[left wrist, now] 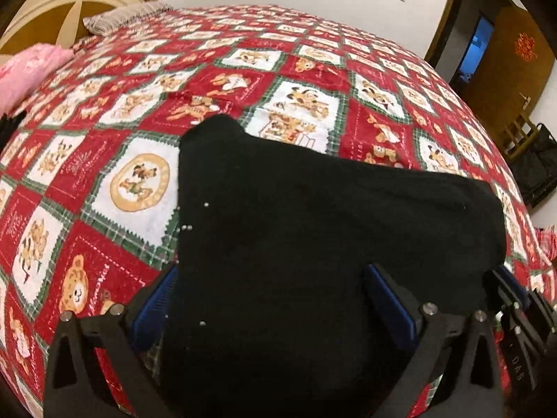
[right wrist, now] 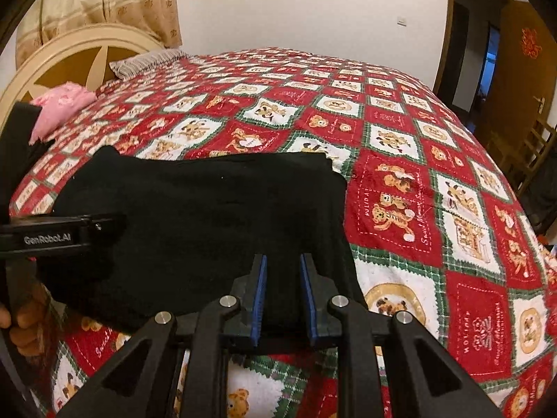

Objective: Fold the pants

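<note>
The black pants (left wrist: 313,230) lie folded into a compact bundle on the red patchwork bedspread (left wrist: 243,76). My left gripper (left wrist: 271,296) stands wide open, its blue-padded fingers on either side of the bundle's near part. In the right wrist view the pants (right wrist: 209,223) lie ahead and to the left. My right gripper (right wrist: 282,292) has its jaws narrowly apart over the bundle's near right corner, with black cloth between the pads; whether it pinches the cloth is unclear. The left gripper's body (right wrist: 59,235) shows at the far left, held by a hand.
A pink pillow (right wrist: 62,104) and a grey fringed pillow (right wrist: 146,62) lie by the cream headboard (right wrist: 69,55). A dark wooden door (right wrist: 522,80) and a wooden chair (right wrist: 529,153) stand to the right of the bed. The right gripper shows at the edge of the left wrist view (left wrist: 518,299).
</note>
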### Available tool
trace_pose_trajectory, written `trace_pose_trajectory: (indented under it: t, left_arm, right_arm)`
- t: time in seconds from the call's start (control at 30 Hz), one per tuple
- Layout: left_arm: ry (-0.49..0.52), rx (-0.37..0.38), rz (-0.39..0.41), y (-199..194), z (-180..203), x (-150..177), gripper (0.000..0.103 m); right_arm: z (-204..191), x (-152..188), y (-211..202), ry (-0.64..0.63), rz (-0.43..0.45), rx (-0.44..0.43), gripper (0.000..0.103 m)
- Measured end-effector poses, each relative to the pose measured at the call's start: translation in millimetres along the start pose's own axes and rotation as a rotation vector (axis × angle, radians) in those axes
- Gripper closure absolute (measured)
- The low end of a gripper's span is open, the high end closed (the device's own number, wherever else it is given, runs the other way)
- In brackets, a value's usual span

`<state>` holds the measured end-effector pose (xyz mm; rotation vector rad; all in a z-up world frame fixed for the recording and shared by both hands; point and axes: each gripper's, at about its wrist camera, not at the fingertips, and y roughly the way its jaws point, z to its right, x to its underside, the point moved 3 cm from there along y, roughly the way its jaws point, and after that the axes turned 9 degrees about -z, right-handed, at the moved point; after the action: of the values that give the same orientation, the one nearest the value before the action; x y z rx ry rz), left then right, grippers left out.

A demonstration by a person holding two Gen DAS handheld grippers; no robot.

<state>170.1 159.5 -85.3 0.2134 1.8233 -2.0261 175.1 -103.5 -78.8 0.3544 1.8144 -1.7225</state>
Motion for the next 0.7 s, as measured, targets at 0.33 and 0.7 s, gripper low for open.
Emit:
trace_pose_trajectory:
  t: [0.33, 0.7]
  left_arm:
    - [0.094, -0.186, 0.093, -55.8, -9.7, 54.6, 0.0]
    - [0.07, -0.169, 0.016, -42.7, -24.3, 108.0, 0.0]
  right_arm:
    - [-29.9, 41.9, -35.4, 0.024, 0.039, 0.013, 0.03]
    - [-32.7, 92.2, -43.6, 0.13, -0.132, 0.092, 0.03]
